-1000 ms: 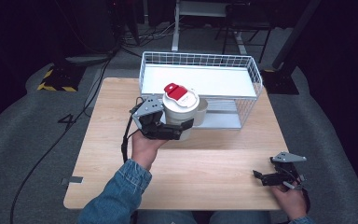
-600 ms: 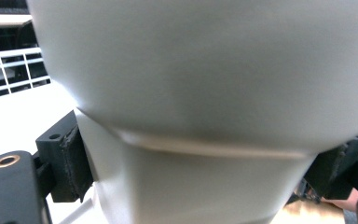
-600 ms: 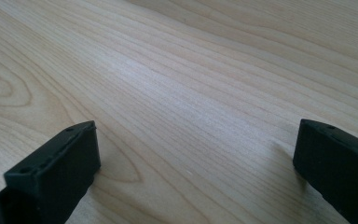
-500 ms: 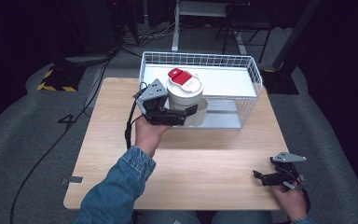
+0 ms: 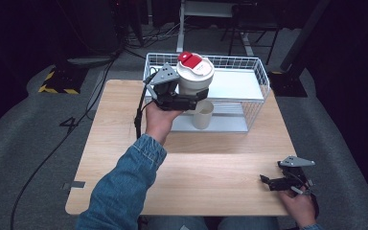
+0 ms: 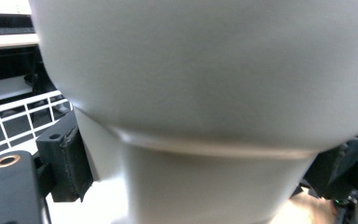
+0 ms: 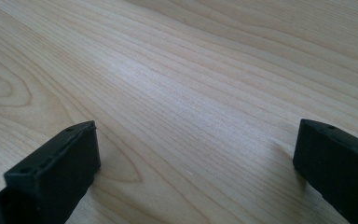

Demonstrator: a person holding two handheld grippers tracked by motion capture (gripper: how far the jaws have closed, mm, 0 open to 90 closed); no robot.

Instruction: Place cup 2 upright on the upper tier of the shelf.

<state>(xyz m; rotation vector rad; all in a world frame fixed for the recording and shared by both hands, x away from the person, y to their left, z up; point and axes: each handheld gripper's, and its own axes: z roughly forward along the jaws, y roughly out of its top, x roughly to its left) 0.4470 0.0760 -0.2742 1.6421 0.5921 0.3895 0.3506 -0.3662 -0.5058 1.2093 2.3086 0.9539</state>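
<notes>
The white cup with a white lid point(image 5: 194, 76) is up in the air, right over the front wall of the white wire basket point(image 5: 261, 76). Its lid has a red tab point(image 5: 190, 59) on top. The cup is wide at the top and gets thinner lower down. The left gripper point(image 5: 184, 101) holds it, with its two black jaws pinching the thin lower part, one on each side. In the left gripper view, the cup point(image 6: 205, 93) is very close and big, and the black pads point(image 6: 72, 161) press on its sides. The person's left hand point(image 5: 158, 120) holds this gripper, and the arm has a blue denim sleeve point(image 5: 124, 187).

The basket sits at the far side of the wooden table point(image 5: 124, 124). It has a flat white floor inside.

The right gripper point(image 5: 273, 182) rests low near the front right corner of the table, well apart from the cup. Its jaws are spread wide with nothing between them. In the right gripper view, bare wood point(image 7: 191, 93) lies between the two black jaws.
</notes>
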